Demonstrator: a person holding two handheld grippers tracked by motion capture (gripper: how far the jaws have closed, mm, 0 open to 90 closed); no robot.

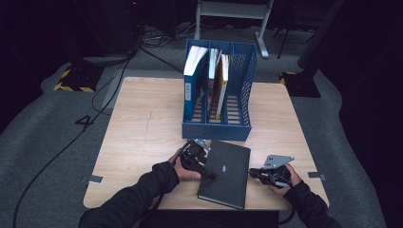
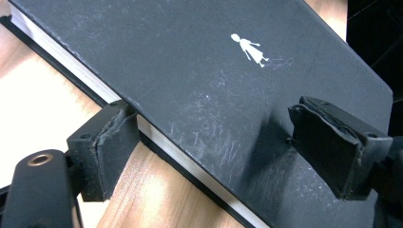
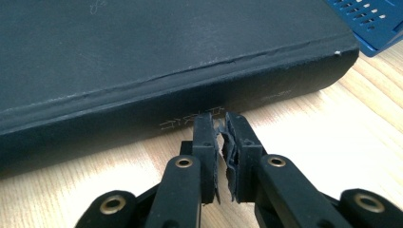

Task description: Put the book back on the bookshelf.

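No wording can be read with certainty anywhere on the table. The black book (image 2: 199, 85) carries a small white figure of a person in a dress on its front cover, with a faint scribble just beside it, illegible. Its spine (image 3: 190, 102) bears pale stamped characters near the closed right gripper (image 3: 221, 124), too faint to read. In the blue file rack (image 1: 216, 128), the spine of a blue book (image 1: 189, 90) holds a white label; its print is too small to read.
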